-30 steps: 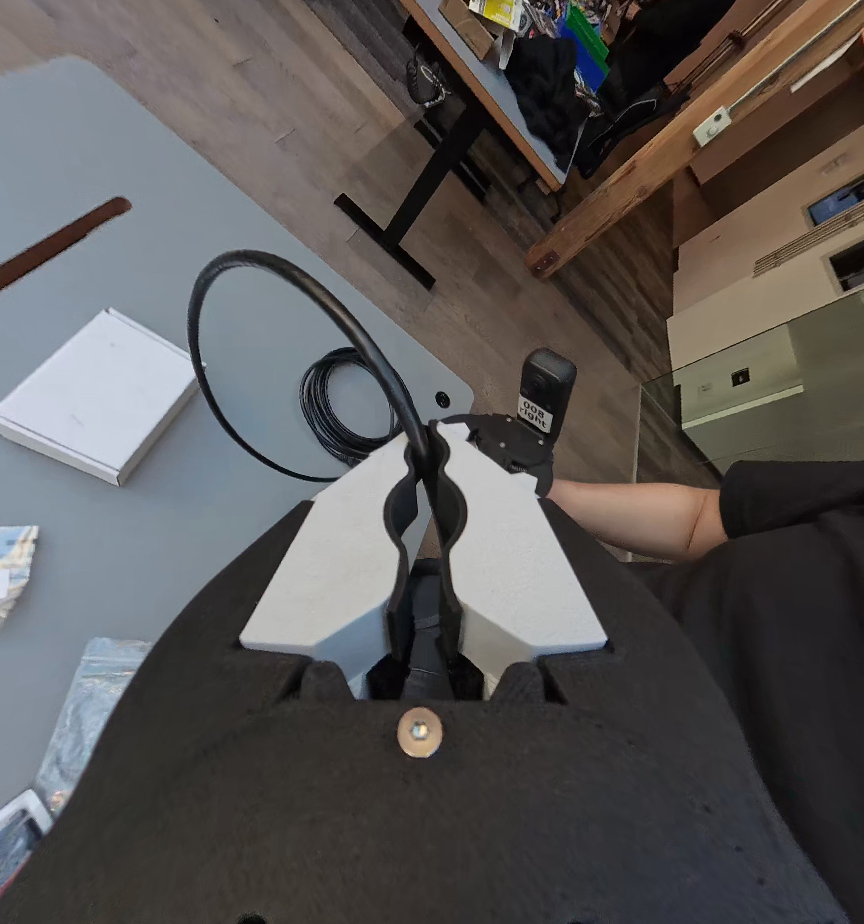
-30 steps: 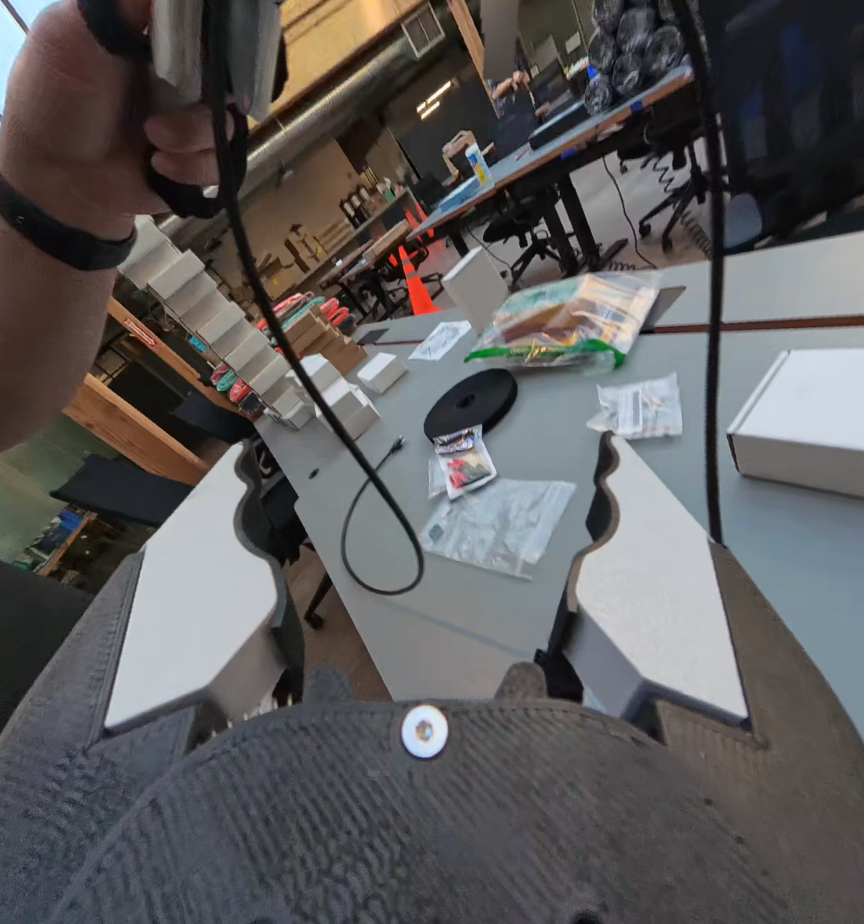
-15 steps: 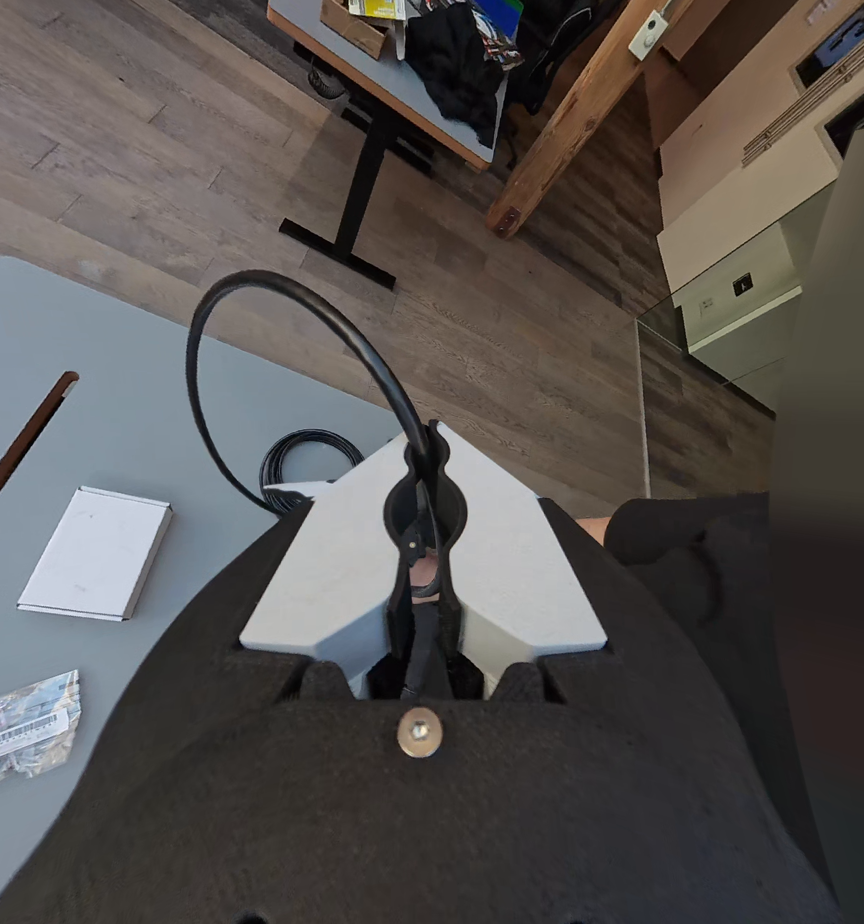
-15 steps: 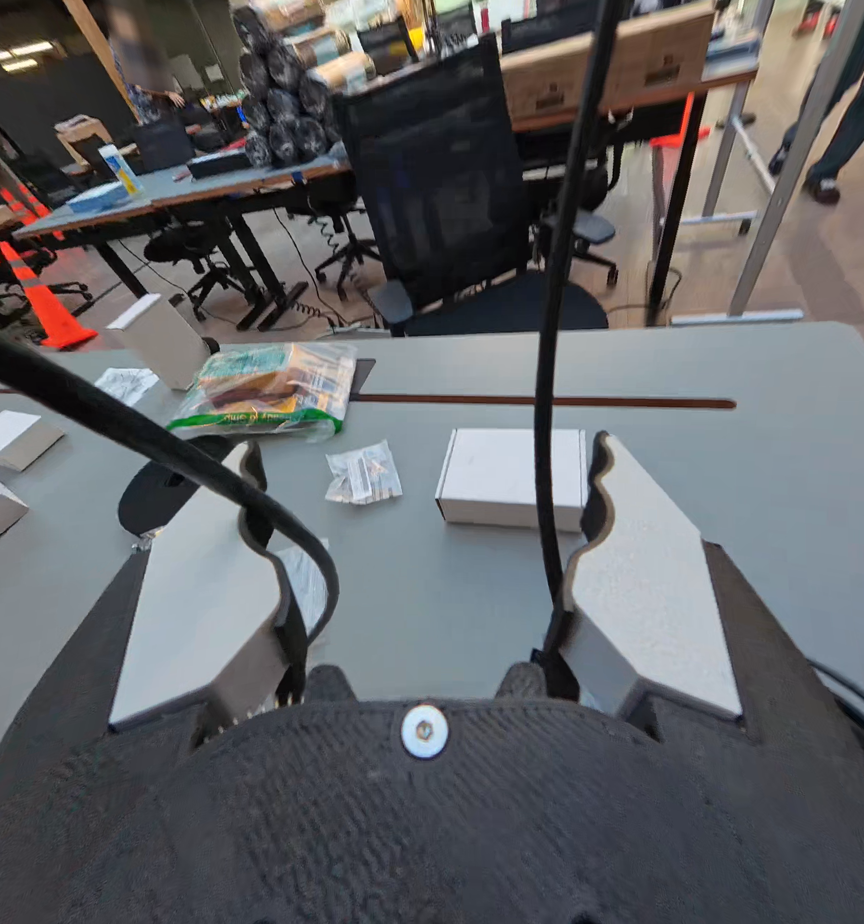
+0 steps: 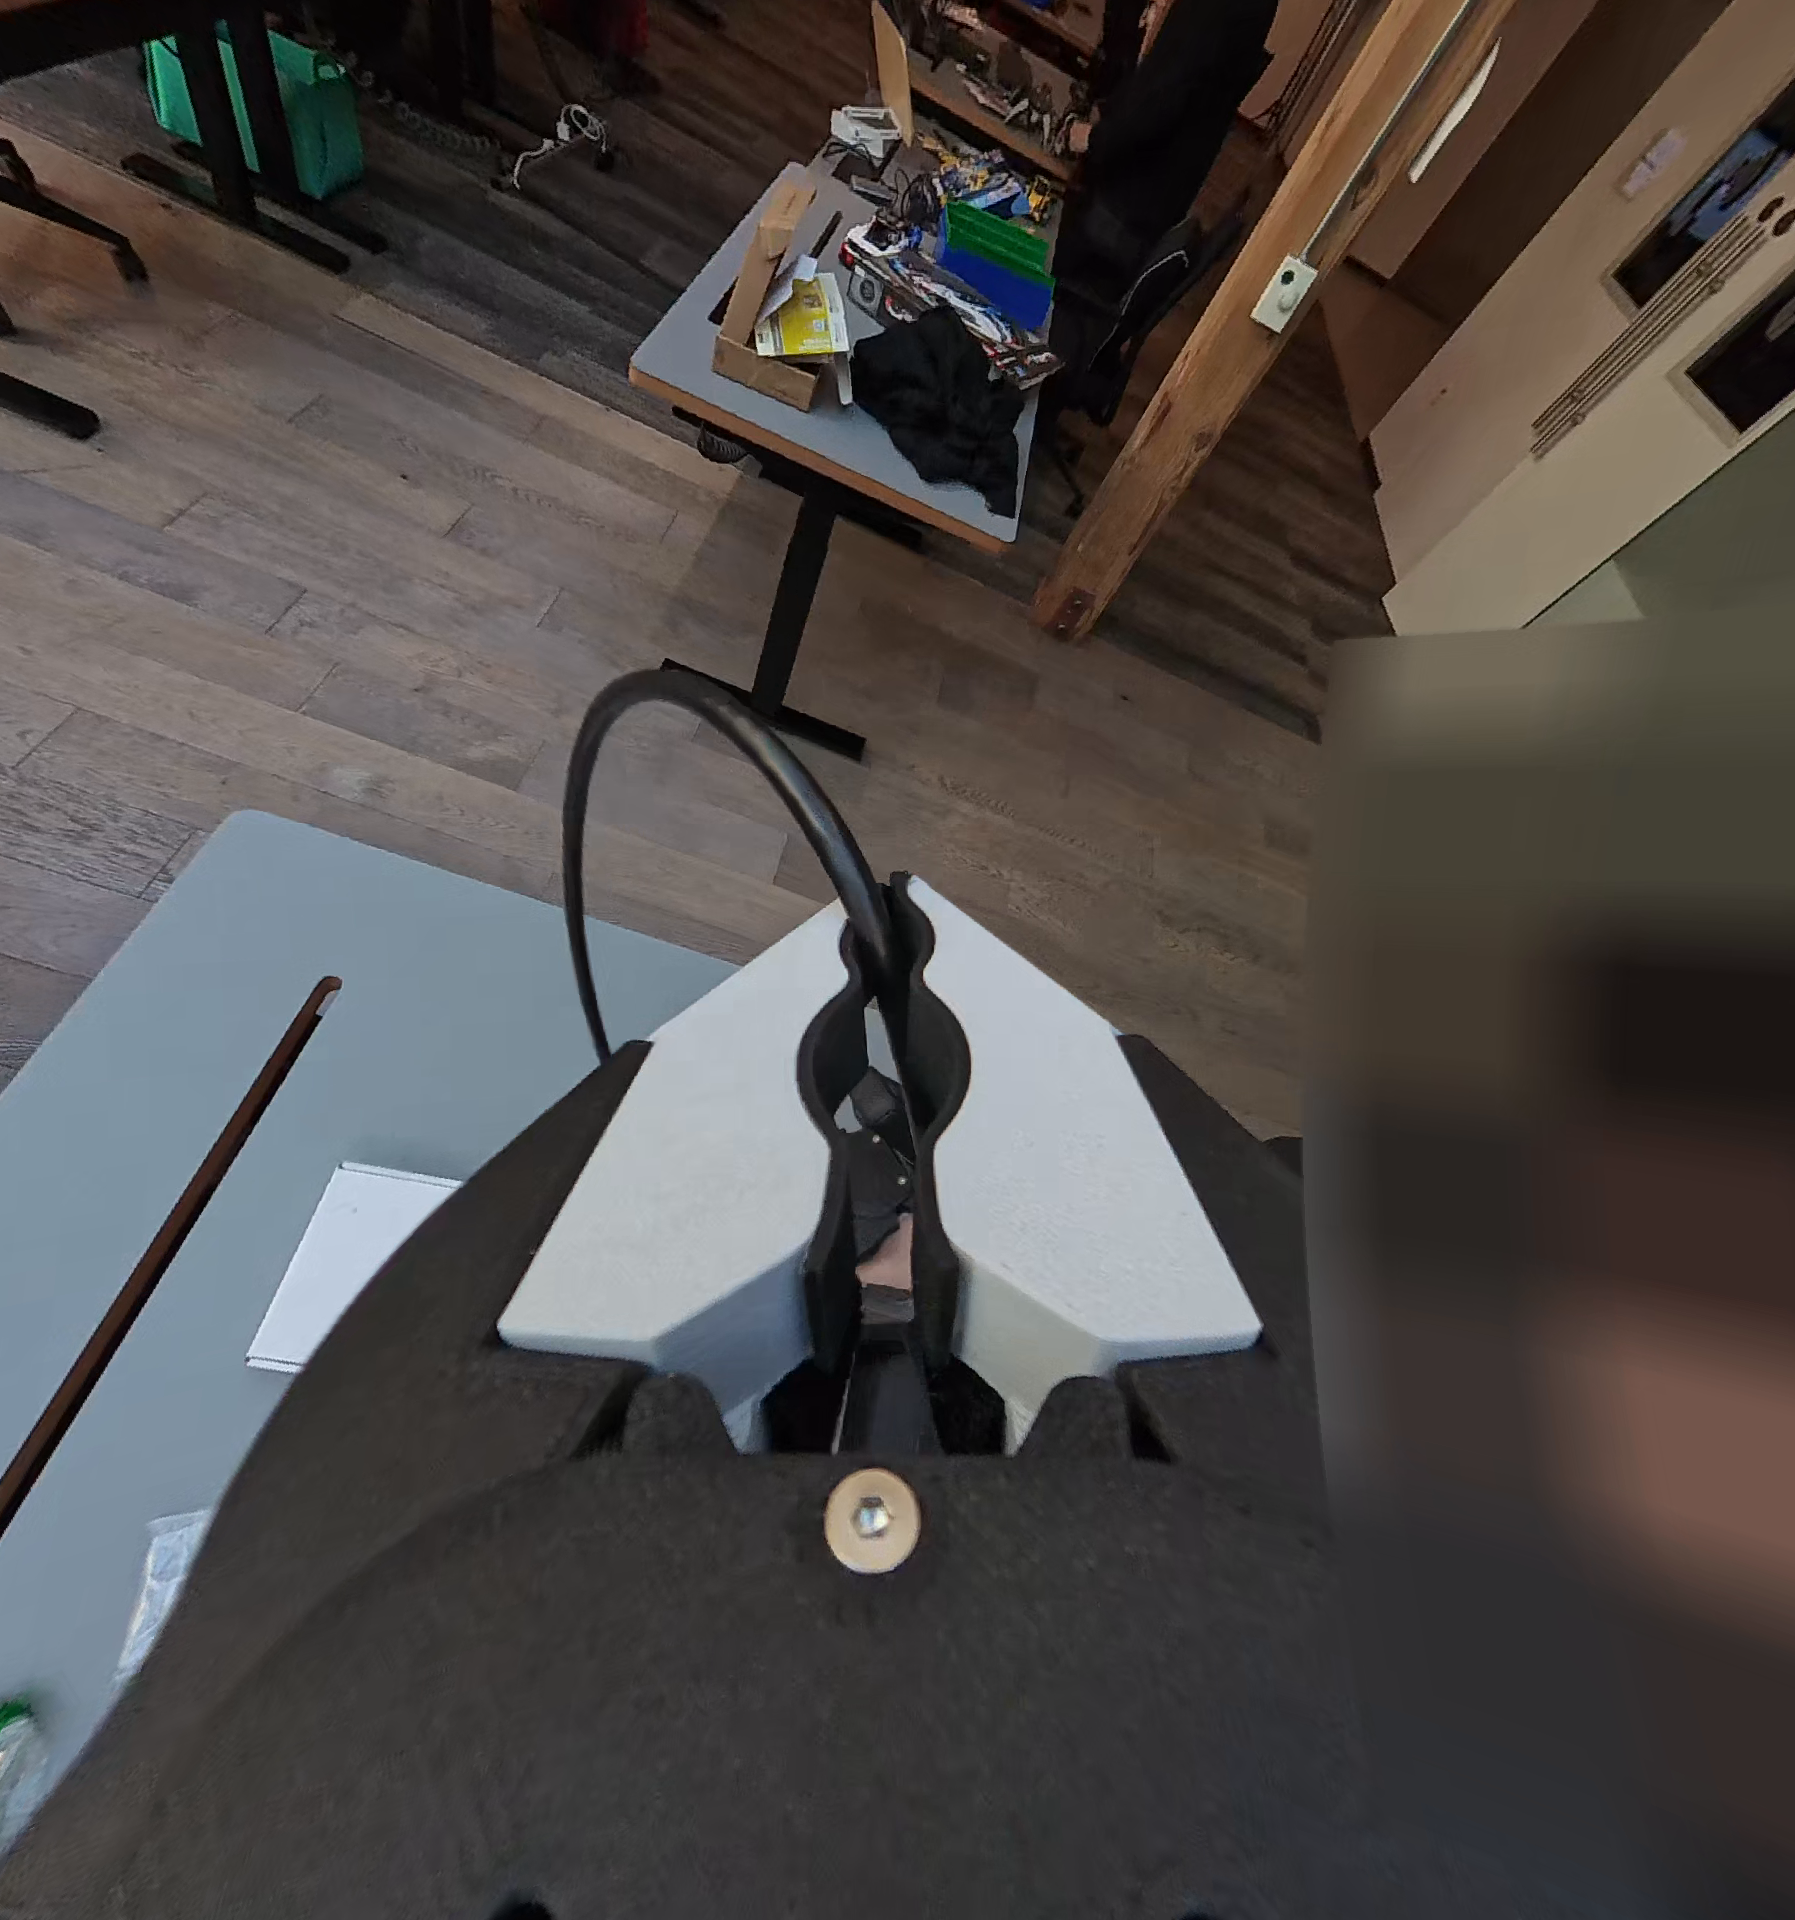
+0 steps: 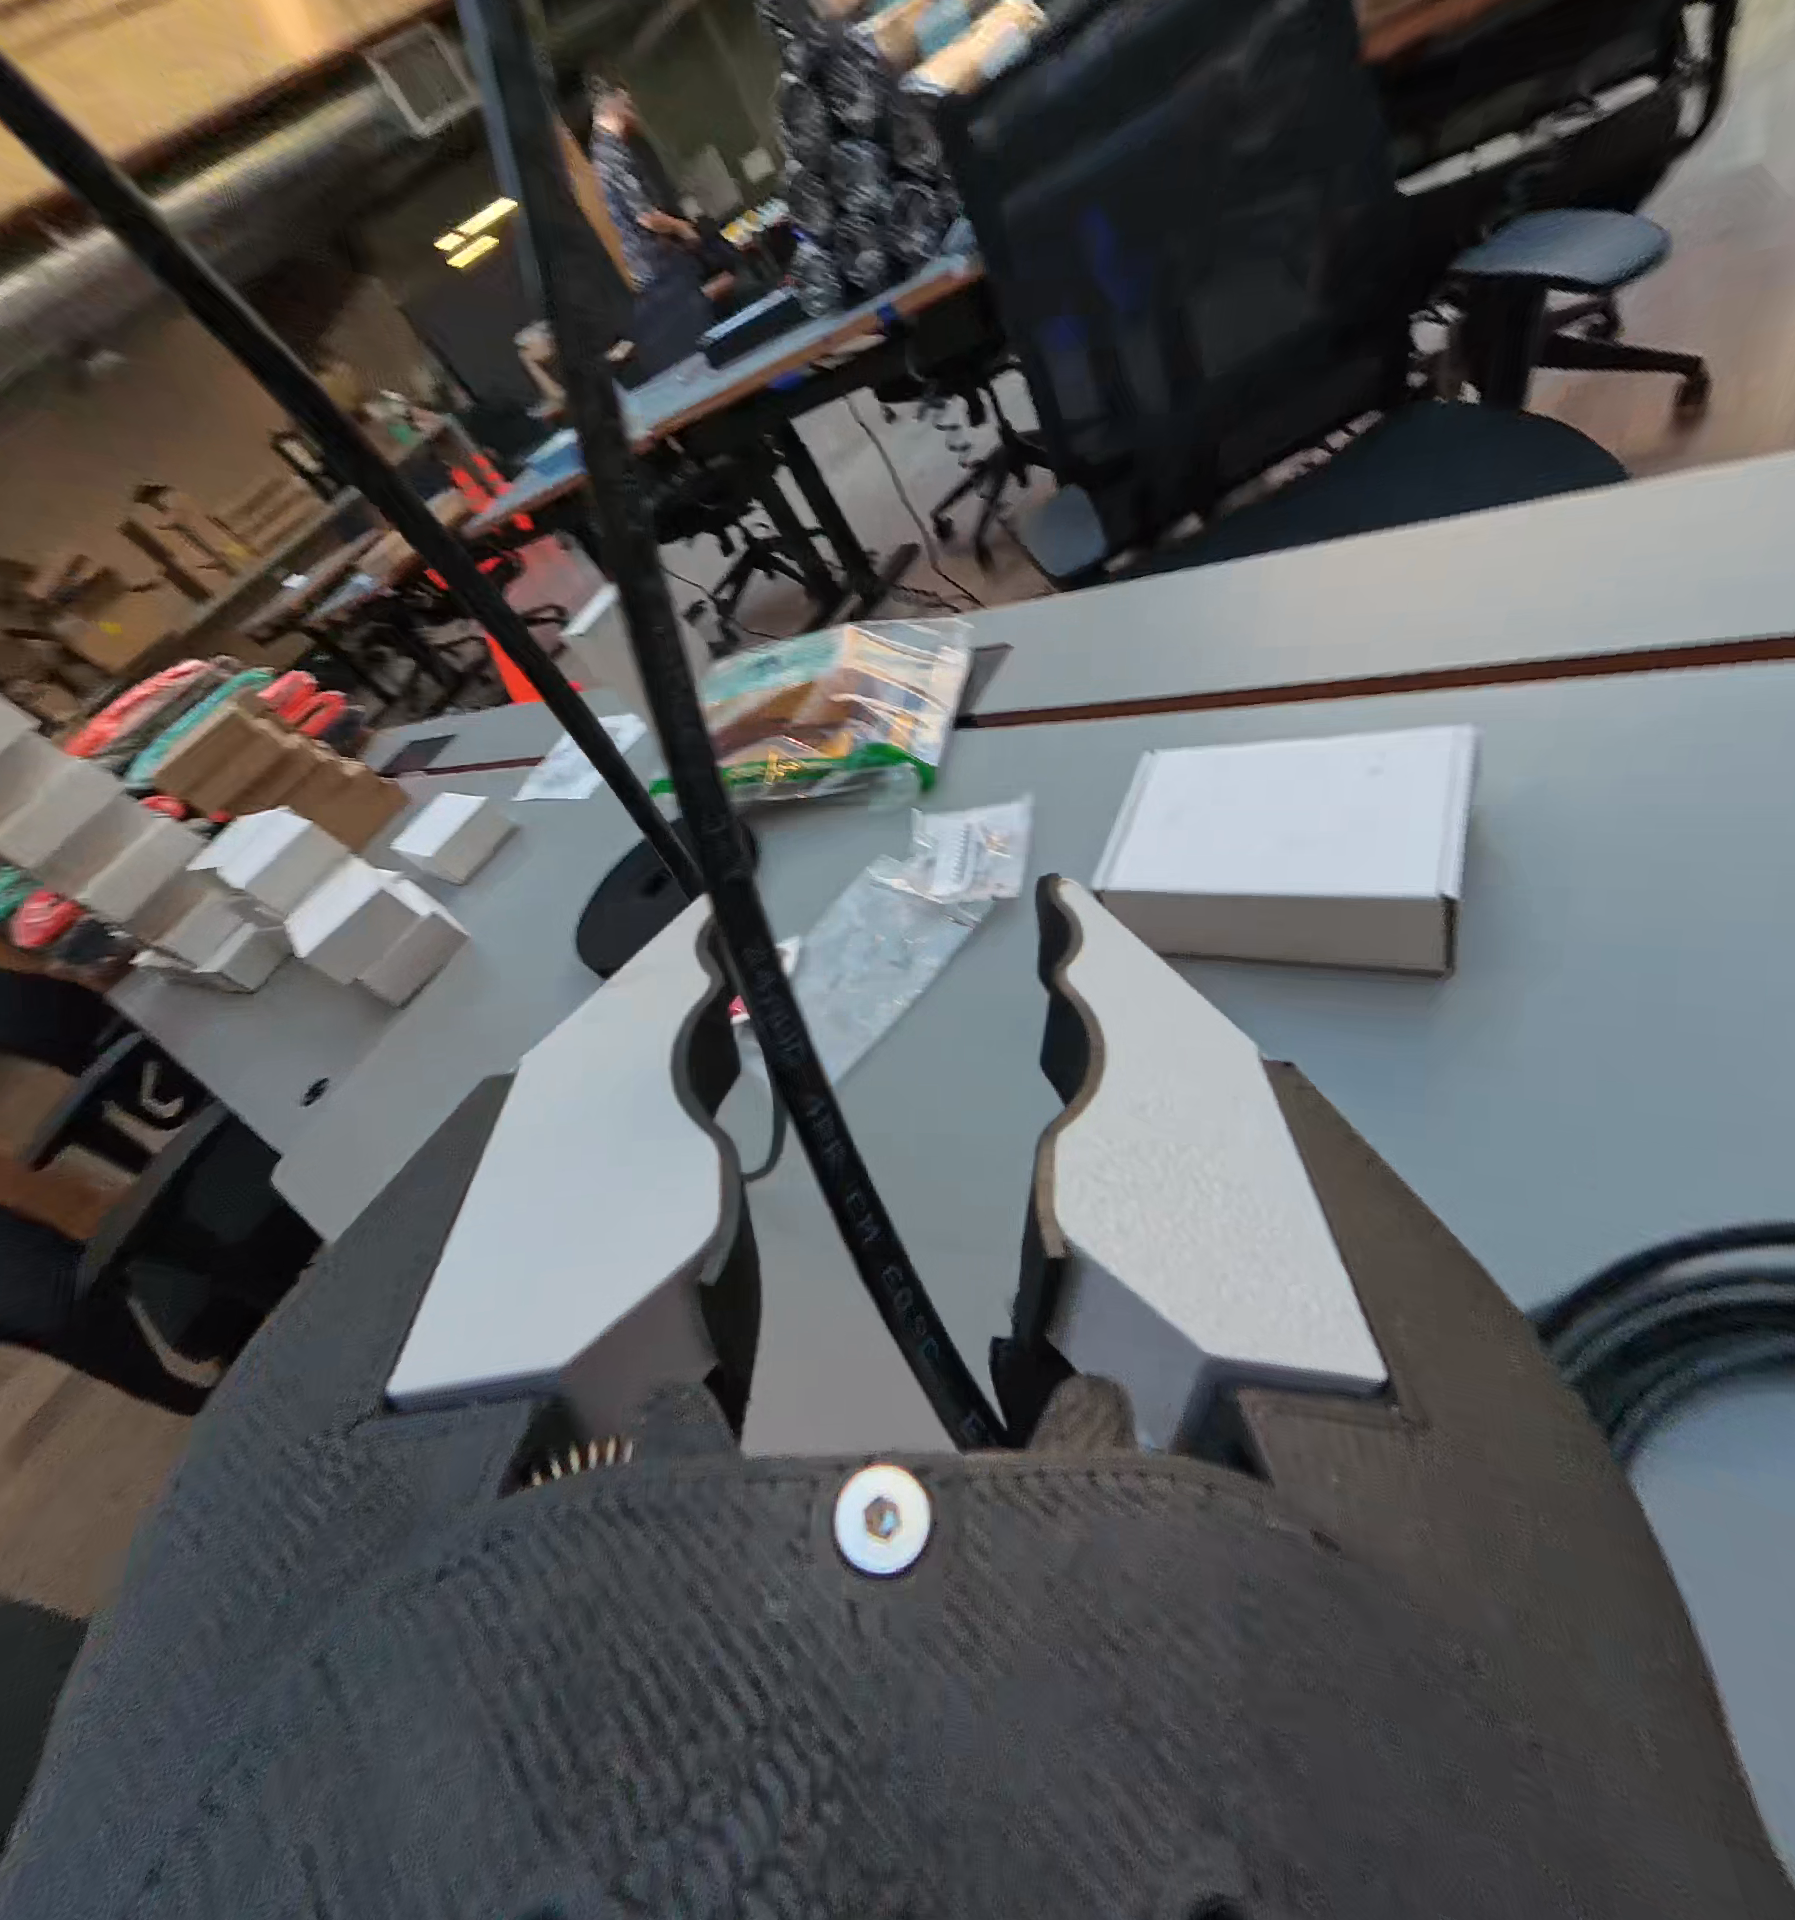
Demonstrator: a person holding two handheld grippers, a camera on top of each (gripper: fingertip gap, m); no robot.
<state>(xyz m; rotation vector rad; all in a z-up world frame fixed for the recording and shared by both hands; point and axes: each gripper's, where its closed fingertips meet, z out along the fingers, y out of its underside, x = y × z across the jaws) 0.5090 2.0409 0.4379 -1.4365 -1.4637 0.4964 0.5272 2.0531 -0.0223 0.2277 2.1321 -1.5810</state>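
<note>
My left gripper (image 5: 888, 902) is shut on a black cable (image 5: 727, 727), which arches up from the fingertips and drops behind the left finger, high above the grey table (image 5: 249, 987). My right gripper (image 6: 877, 914) is open. The same black cable (image 6: 820, 1122) runs slanting down between its fingers to the base of the right finger, and a second strand (image 6: 353, 447) crosses from the upper left. A coil of black cable (image 6: 1703, 1309) lies on the table at the right edge of the right wrist view.
On the grey table (image 6: 1599, 1039) lie a white flat box (image 6: 1288, 831), clear plastic bags (image 6: 966, 842), a bag of packets (image 6: 831, 707), a black disc (image 6: 633, 904) and rows of small boxes (image 6: 280, 883). Office chairs (image 6: 1236, 260) and other desks stand beyond. Tip to tip, the grippers are about 45 cm apart.
My right gripper has narrowed and turned left, and the cable now runs between its fingers. My left gripper has risen and tilted away, still shut on the cable.
</note>
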